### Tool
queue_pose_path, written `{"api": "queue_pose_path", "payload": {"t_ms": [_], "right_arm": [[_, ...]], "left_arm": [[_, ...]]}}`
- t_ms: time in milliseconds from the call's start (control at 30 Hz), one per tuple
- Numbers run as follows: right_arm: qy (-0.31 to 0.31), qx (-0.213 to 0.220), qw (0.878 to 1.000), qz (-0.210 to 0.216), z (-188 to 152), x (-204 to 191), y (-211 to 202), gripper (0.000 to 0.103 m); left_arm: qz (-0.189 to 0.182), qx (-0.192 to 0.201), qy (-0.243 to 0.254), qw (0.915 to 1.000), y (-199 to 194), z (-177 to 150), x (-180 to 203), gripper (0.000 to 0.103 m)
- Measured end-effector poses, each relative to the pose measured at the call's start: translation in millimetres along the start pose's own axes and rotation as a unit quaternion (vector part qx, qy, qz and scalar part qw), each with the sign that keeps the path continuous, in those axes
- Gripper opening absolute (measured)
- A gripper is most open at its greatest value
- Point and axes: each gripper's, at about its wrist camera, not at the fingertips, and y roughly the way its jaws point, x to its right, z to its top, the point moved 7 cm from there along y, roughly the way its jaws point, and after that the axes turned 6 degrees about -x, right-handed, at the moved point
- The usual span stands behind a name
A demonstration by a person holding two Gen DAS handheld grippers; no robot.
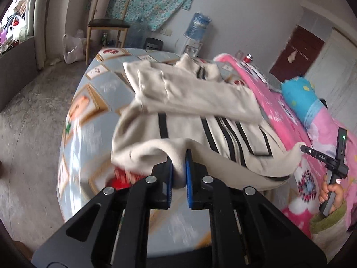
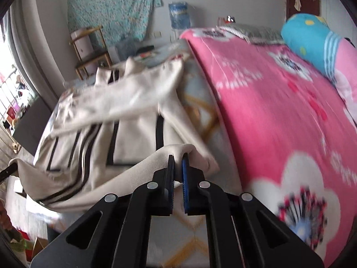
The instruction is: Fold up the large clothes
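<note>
A cream sweater with black stripes (image 1: 200, 102) lies on the bed, one sleeve folded across its chest. My left gripper (image 1: 179, 154) is shut on the sweater's near hem, which is lifted off the bed and bunched between the blue pads. In the right wrist view the same sweater (image 2: 125, 120) spreads to the left, and my right gripper (image 2: 178, 158) is shut on the other corner of the hem, also raised. The right gripper (image 1: 301, 148) shows at the right edge of the left wrist view, held by a hand (image 1: 332, 192), pinching the hem corner.
The bed carries a pale blue patterned sheet (image 1: 89, 120) and a pink flowered quilt (image 2: 279, 111) on its right side with a blue pillow (image 2: 312, 42). A wooden chair (image 1: 107, 24), a water bottle (image 1: 197, 25) and bare concrete floor (image 1: 29, 134) lie beyond the bed.
</note>
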Motion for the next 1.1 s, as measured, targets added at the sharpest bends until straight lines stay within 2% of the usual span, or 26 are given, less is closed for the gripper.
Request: {"api": "queue_pose_path", "payload": {"t_ms": [167, 233, 333, 433, 500, 567, 633, 733, 833, 933, 967, 1000, 1067, 1100], "right_arm": [[0.022, -0.003, 1.0, 0.019, 50.1, -7.7, 49.2, 0.007], [0.038, -0.019, 0.999, 0.023, 58.2, -6.4, 73.7, 0.007], [0.064, -0.052, 0.996, 0.044, 61.5, -0.4, 111.5, 0.011], [0.086, -0.051, 0.992, 0.071, 60.8, 5.1, 111.3, 0.025], [0.094, -0.038, 0.992, 0.074, 59.4, 6.1, 98.2, 0.041], [0.074, -0.015, 0.995, 0.064, 56.3, 1.4, 77.9, 0.05], [0.054, -0.011, 0.996, 0.067, 50.4, -6.4, 66.5, 0.05], [0.008, -0.023, 0.997, 0.076, 31.3, -27.2, 61.1, 0.053], [-0.051, -0.051, 0.997, 0.039, 7.9, -49.2, 79.0, 0.056], [-0.068, -0.09, 0.994, -0.005, -8.9, -54.2, 109.7, 0.057], [-0.075, -0.099, 0.992, -0.027, -12.8, -54.2, 118.4, 0.058], [-0.074, -0.092, 0.992, -0.031, -12.7, -54.6, 117.3, 0.06], [-0.062, -0.098, 0.993, -0.011, -12.6, -56.5, 107.8, 0.06], [-0.053, -0.094, 0.994, 0.002, -12.7, -55.1, 102.1, 0.06]], "left_arm": [[0.016, -0.023, -0.021, 0.9994, 48.4, 46.4, -24.1, 0.01], [0.018, -0.039, -0.03, 0.9987, 67.9, 53.7, -33.6, 0.011], [0.023, -0.045, -0.053, 0.9973, 85.1, 58.9, -49.4, 0.018], [0.026, -0.019, -0.086, 0.9957, 74.1, 63.4, -65.8, 0.031], [0.021, -0.004, -0.099, 0.9949, 57.6, 63.4, -72.2, 0.032], [0.016, 0.01, -0.099, 0.9949, 37.6, 59.0, -72.0, 0.032], [0.007, 0.011, -0.093, 0.9955, 24.9, 48.9, -67.4, 0.032], [-0.008, -0.015, -0.082, 0.9965, 19.0, 21.5, -53.8, 0.042], [-0.019, -0.055, -0.089, 0.9943, 28.6, -8.7, -44.1, 0.052], [-0.026, -0.086, -0.106, 0.9903, 47.3, -31.5, -39.6, 0.054], [-0.026, -0.095, -0.117, 0.9883, 53.2, -37.4, -40.6, 0.054], [-0.028, -0.099, -0.123, 0.9871, 56.2, -40.8, -41.4, 0.054], [-0.032, -0.097, -0.144, 0.9843, 58.9, -46.4, -44.4, 0.057], [-0.039, -0.089, -0.153, 0.9834, 57.0, -48.2, -45.1, 0.067]]}}
